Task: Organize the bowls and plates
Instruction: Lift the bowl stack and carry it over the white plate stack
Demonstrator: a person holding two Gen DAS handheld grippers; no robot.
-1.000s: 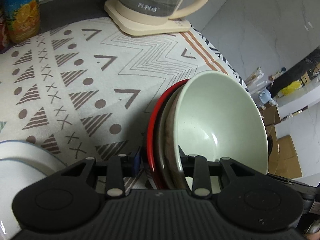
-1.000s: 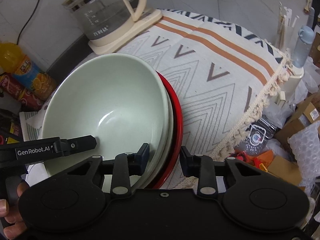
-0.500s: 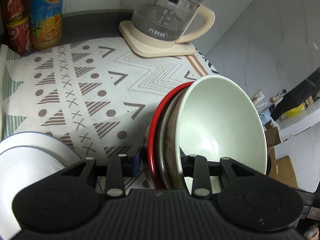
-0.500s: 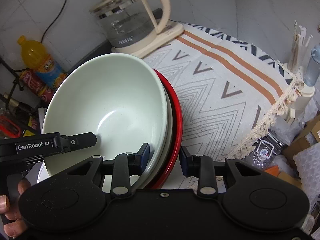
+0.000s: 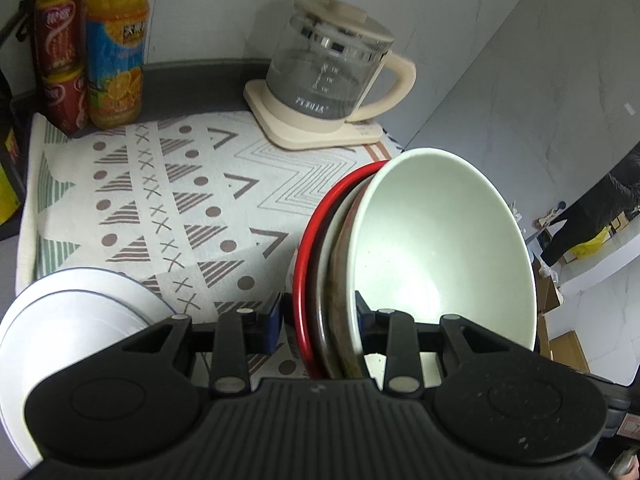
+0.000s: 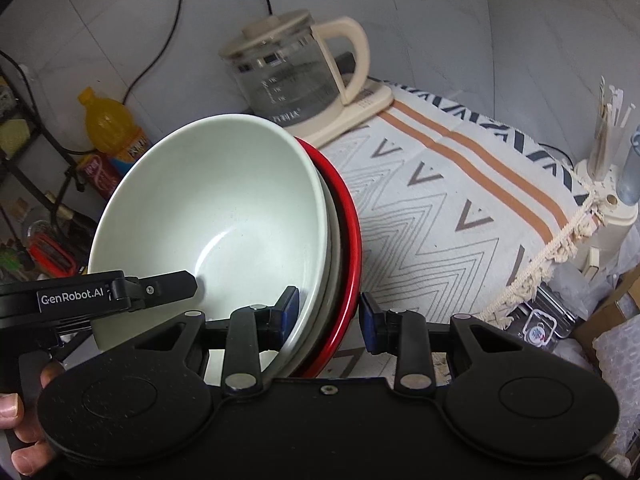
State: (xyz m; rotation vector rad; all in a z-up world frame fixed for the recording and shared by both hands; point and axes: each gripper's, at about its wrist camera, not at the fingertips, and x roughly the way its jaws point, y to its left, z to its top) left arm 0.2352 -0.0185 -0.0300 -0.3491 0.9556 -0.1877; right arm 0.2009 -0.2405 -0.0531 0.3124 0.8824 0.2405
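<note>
A stack of dishes is held in the air between both grippers: a pale green bowl (image 5: 440, 248) nested in a grey dish, with a red plate (image 5: 316, 240) outermost. My left gripper (image 5: 318, 318) is shut on the stack's rim from one side. My right gripper (image 6: 329, 314) is shut on the rim from the opposite side, where the bowl (image 6: 216, 216) and red plate (image 6: 352, 232) also show. The left gripper's finger (image 6: 160, 286) reaches into the bowl. A white plate (image 5: 68, 316) lies on the patterned cloth at the lower left.
A glass kettle (image 5: 332, 80) on a cream base stands at the back of the patterned tablecloth (image 5: 160, 200). An orange juice bottle (image 5: 116, 48) and red cans (image 5: 60, 60) stand at the back left. The table's fringed edge (image 6: 560, 240) drops off to boxes on the right.
Both grippers have lifted the held stack higher and pulled back; the kettle, bottle and cans now show further away and more of the cloth is in view.
</note>
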